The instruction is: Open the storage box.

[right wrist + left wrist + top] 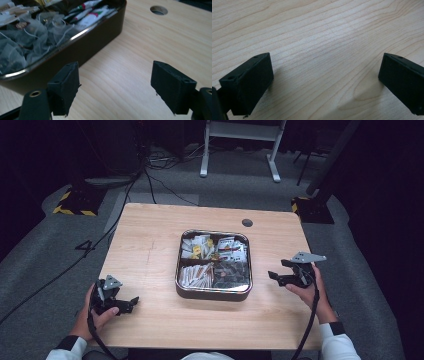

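Observation:
A dark metal tin (213, 293) with four compartments sits at the middle of the wooden table (150, 250). It holds paper packets and sachets in several compartments and mesh tea bags (22, 42) in the near right one. My right gripper (276, 277) hangs just right of the tin, pointing at it, open with nothing between its jaws. In the right gripper view the right gripper (115, 87) frames bare wood beside the tin's wall (82, 47). My left gripper (131, 304) rests at the table's front left, open and empty. The left gripper (325, 82) faces bare wood.
A round cable hole (247, 223) lies in the table behind the tin, also seen as the hole (159, 10) beyond the right jaw. Cables (150, 185) trail over the grey floor past the far edge, near a white stand (240, 150).

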Motion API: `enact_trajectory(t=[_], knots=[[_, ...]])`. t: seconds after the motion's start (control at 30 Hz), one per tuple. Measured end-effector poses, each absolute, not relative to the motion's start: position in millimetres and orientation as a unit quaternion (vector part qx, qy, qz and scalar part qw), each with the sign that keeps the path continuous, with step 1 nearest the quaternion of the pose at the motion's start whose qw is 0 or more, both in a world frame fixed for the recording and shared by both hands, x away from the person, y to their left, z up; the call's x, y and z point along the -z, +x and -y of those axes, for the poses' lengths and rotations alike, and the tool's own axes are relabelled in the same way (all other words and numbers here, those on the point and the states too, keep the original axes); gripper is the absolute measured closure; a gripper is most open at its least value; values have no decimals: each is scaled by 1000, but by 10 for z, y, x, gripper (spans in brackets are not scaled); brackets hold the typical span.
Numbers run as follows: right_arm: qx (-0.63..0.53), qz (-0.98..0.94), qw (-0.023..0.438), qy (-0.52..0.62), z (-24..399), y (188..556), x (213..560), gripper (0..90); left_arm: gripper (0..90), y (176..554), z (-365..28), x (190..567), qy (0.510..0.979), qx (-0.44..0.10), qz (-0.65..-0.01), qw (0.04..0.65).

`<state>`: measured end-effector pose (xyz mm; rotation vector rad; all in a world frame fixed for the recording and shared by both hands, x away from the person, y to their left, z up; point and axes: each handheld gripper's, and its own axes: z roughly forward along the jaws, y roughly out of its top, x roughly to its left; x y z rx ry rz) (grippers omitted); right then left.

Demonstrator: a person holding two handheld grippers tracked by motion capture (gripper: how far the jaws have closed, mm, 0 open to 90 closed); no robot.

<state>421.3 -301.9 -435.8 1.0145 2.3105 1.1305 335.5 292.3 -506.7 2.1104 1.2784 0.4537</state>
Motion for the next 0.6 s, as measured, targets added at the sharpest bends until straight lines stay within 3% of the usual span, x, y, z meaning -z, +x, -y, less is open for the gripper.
enact_trajectory(t=[0.6], knots=[[-399,-844,181,310,2479,4426,4217,249,0,3357,-2924,5068,800,-172,-483,311]])
